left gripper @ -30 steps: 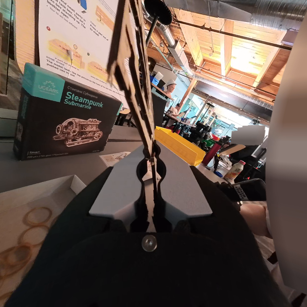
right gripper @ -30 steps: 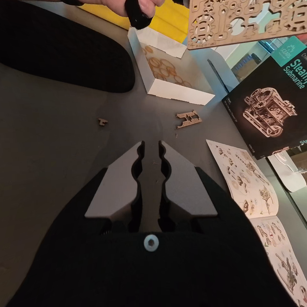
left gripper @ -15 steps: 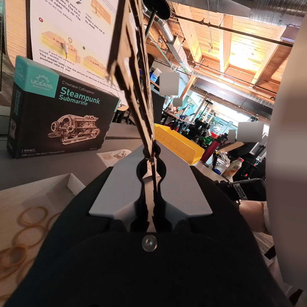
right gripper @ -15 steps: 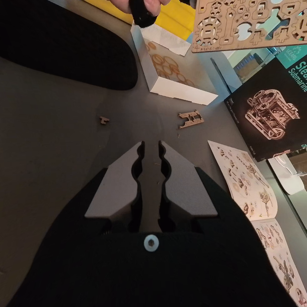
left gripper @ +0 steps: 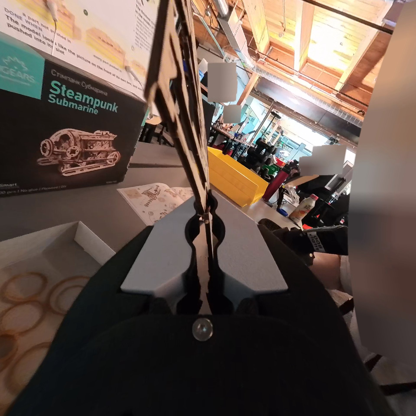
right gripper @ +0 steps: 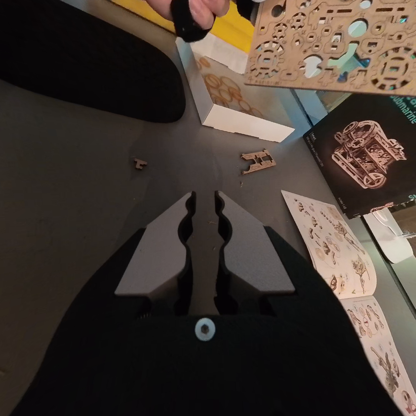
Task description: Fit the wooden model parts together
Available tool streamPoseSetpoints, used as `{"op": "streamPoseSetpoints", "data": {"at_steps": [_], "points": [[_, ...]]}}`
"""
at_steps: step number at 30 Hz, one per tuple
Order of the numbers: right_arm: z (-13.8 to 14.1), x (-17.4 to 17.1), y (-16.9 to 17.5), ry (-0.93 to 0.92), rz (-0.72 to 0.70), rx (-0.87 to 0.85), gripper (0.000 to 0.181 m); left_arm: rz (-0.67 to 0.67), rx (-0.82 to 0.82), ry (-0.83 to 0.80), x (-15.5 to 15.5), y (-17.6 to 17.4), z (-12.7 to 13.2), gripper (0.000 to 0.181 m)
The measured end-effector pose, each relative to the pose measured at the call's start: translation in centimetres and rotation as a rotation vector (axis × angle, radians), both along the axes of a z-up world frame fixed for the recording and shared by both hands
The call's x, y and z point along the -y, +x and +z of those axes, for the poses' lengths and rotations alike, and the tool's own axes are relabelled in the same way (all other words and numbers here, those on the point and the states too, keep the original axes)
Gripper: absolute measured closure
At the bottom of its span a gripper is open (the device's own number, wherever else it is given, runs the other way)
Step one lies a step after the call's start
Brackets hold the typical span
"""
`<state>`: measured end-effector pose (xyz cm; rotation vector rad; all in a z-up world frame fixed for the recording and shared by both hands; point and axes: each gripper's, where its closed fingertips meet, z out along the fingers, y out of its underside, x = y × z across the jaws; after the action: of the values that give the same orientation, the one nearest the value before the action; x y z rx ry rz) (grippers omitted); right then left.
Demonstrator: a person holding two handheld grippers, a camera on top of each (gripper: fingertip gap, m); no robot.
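My left gripper (left gripper: 205, 203) is shut on the edge of a thin wooden parts sheet (left gripper: 180, 108), held upright and seen edge-on. The same sheet (right gripper: 333, 45), with cut-out gears and holes, hangs at the top right of the right wrist view. My right gripper (right gripper: 204, 195) is open and empty above the grey table (right gripper: 67, 202). Ahead of it lie a flat H-shaped wooden part (right gripper: 258, 161) and a small wooden piece (right gripper: 139, 163). Both are apart from the fingers.
A white open box (right gripper: 243, 126) holds several rubber bands (left gripper: 24, 292). A black model kit box (left gripper: 67, 135) stands behind, also in the right wrist view (right gripper: 364, 162). An instruction booklet (right gripper: 333, 247) lies right. A yellow bin (left gripper: 236, 177) sits farther back. A hand (right gripper: 202, 11) holds the left gripper.
The left gripper with the sheet has moved closer to the kit box and booklet. In the right wrist view the sheet has come lower and nearer. The right gripper has stayed open.
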<state>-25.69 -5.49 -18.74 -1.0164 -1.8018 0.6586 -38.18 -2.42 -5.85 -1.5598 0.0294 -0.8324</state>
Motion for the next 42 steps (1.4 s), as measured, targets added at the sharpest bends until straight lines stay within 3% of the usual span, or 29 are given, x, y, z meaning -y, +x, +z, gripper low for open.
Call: {"op": "streamPoseSetpoints", "data": {"at_steps": [1, 19, 23, 31, 36, 42], "points": [[0.1, -0.1, 0.0, -0.008, -0.002, -0.004, 0.167, -0.004, -0.003, -0.006, 0.0, 0.1, -0.1, 0.18], [0.7, -0.4, 0.1, -0.065, -0.01, -0.034, 0.167, -0.045, 0.01, -0.105, -0.5, 0.2, -1.9, 0.18], [1.0, -0.7, 0.1, -0.088, -0.023, -0.048, 0.167, -0.108, 0.033, -0.149, -0.4, 1.0, -2.4, 0.18], [5.2, -3.5, 0.8, -0.328, -0.11, -0.265, 0.167, -0.251, 0.011, -0.242, 0.1, 3.6, -3.9, 0.18], [5.7, -4.4, 0.9, -0.453, -0.126, -0.289, 0.157, -0.288, -0.01, -0.246, 0.4, 4.5, -4.1, 0.18], [7.4, -5.4, 1.4, -0.447, -0.158, -0.374, 0.154, -0.344, -0.018, -0.254, 0.8, 5.5, -4.1, 0.18]]}}
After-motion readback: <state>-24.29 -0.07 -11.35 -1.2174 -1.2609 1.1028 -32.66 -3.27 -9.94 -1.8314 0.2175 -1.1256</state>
